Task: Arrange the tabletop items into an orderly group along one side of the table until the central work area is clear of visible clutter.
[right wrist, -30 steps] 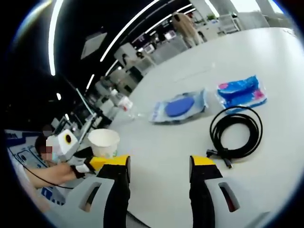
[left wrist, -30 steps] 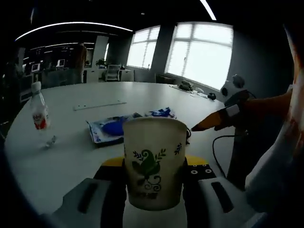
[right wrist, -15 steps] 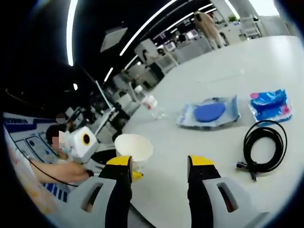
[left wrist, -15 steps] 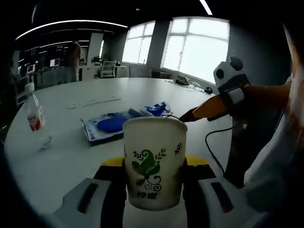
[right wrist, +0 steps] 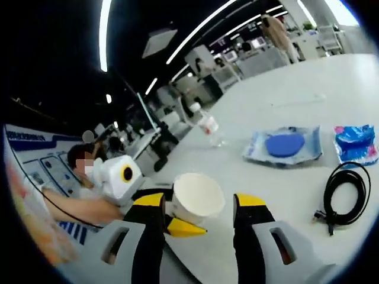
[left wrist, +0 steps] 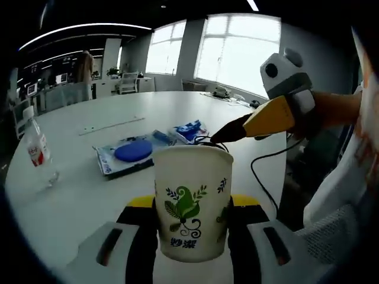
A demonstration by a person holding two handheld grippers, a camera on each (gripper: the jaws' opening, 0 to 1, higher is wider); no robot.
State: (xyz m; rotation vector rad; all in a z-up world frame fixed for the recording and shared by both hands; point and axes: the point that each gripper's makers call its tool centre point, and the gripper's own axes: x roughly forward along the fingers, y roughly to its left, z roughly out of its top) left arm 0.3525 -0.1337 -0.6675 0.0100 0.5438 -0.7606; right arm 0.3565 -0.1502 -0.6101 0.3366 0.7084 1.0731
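Paper cup (left wrist: pixel 192 204), white with a green leaf print, sits upright between the left gripper's (left wrist: pixel 190 219) jaws, which are clenched on its lower wall; in the right gripper view the same cup (right wrist: pixel 198 195) shows its open mouth, and it looks empty. The right gripper (right wrist: pixel 198 207) has its jaws parted and grasps nothing.

On the white table (left wrist: pixel 77 195) lie a flat clear packet with a blue disc (left wrist: pixel 127 152), a blue wrapped pack (left wrist: pixel 189 129), a coiled black cable (right wrist: pixel 346 192) and, further off toward the left edge, a small plastic bottle (left wrist: pixel 35 149).

The step in hand, as I judge it, is carrying the cup to the side where the group will form. To do it well: keep the cup level, squeeze no harder than needed since thin paper walls buckle, and set it down flat on bare table near the edge, apart from the cable loop, before releasing. The free right gripper could then gather the packets.
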